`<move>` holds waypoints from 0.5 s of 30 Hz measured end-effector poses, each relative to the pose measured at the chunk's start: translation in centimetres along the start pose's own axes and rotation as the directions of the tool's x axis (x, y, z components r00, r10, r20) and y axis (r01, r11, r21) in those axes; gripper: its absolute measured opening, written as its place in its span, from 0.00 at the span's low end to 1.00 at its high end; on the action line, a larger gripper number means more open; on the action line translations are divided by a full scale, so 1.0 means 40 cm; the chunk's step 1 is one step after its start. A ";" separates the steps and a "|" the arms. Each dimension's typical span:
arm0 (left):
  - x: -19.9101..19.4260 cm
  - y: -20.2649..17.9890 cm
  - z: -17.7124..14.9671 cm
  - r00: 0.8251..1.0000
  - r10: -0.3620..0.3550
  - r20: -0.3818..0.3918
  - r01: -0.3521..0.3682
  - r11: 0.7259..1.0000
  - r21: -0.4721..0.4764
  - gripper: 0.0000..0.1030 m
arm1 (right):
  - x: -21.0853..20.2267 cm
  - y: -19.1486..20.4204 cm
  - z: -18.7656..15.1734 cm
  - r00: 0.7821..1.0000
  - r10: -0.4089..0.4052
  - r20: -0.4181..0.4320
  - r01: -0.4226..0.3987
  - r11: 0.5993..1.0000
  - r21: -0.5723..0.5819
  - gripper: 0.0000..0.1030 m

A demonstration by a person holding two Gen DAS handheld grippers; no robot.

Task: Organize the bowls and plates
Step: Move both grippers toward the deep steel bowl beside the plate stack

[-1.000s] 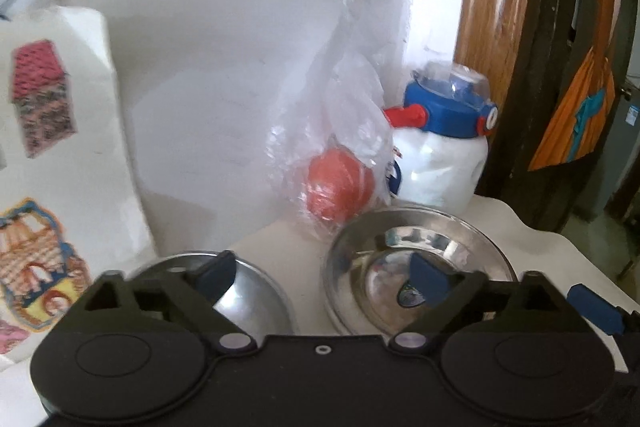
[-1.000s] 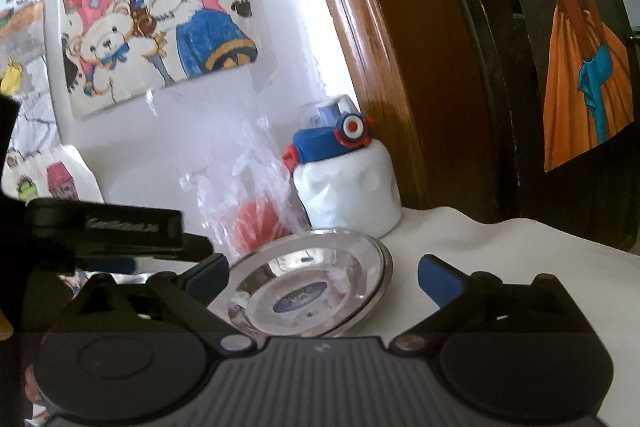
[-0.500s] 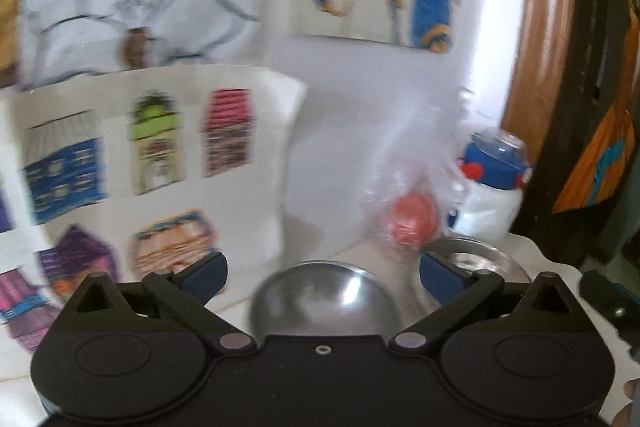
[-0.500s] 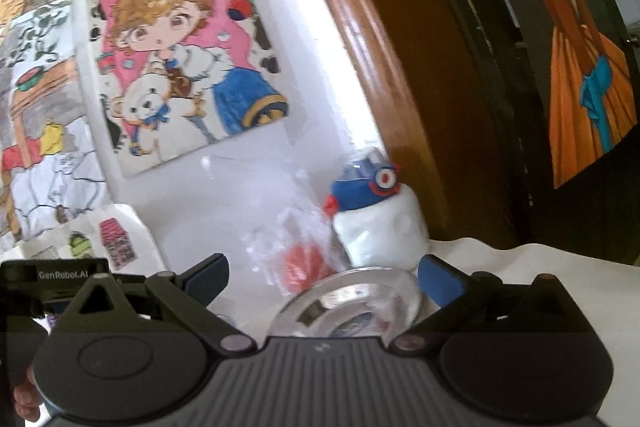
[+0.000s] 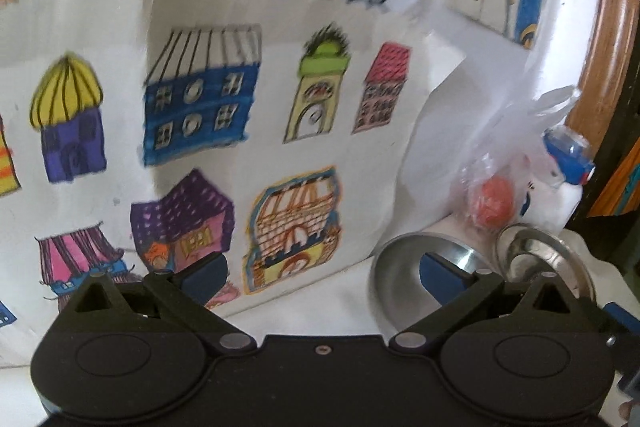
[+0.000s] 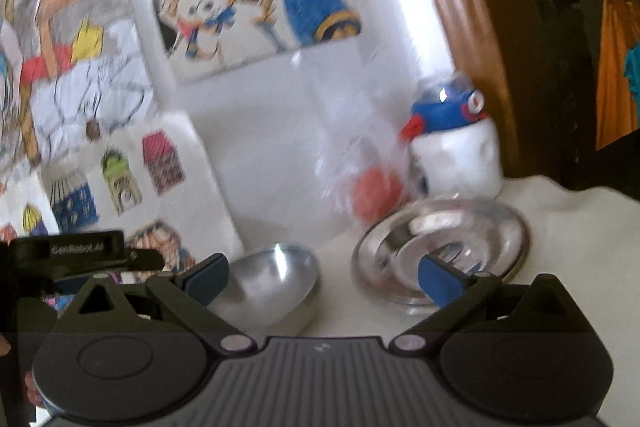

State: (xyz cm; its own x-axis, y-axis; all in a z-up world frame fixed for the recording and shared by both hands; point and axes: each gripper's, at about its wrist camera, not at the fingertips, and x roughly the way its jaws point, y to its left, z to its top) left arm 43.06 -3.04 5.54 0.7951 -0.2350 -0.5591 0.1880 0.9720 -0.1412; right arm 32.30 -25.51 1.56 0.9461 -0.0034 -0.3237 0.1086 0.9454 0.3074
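A steel bowl [image 5: 404,267] [image 6: 272,279] and a steel plate [image 5: 536,251] [image 6: 440,231] rest side by side on a white cloth-covered table [image 6: 560,227], bowl to the left. My left gripper [image 5: 320,277] is open, low over the table, with the bowl beside its right finger and nothing between the fingers. My right gripper [image 6: 322,277] is open too, its left fingertip in front of the bowl and its right fingertip in front of the plate's near rim. The left gripper's black body shows at the left edge of the right wrist view.
A clear plastic bag with a red ball [image 6: 376,191] [image 5: 490,203] and a white jar with a blue lid [image 6: 456,151] [image 5: 564,183] stand behind the plate. A drawing sheet of houses [image 5: 240,147] leans against the wall. A wooden frame [image 6: 472,27] rises at right.
My left gripper has swung left, so bowl and plate slid to the right of its view. My right gripper has dropped lower and nearer; the bowl has come into its view.
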 end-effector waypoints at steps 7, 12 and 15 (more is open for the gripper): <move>0.062 0.018 -0.017 0.999 -0.020 -0.048 0.020 1.000 0.006 0.99 | 0.041 0.000 -0.044 0.999 0.013 -0.050 -0.013 1.000 0.000 1.00; 0.104 0.014 -0.030 0.996 -0.039 -0.084 0.040 0.999 0.007 0.99 | 0.058 0.001 -0.051 0.997 0.042 -0.060 -0.042 0.999 0.000 0.99; 0.125 0.009 -0.035 0.994 -0.045 -0.102 0.047 0.999 0.017 0.99 | 0.063 0.014 -0.055 0.996 0.056 -0.068 -0.057 0.998 -0.019 0.97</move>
State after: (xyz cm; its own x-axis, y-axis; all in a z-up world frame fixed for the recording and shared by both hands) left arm 46.30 -3.89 1.56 0.7229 -0.2778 -0.6327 0.2346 0.9599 -0.1533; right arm 34.08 -24.29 -1.04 0.9278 0.0715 -0.3661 0.0486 0.9499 0.3087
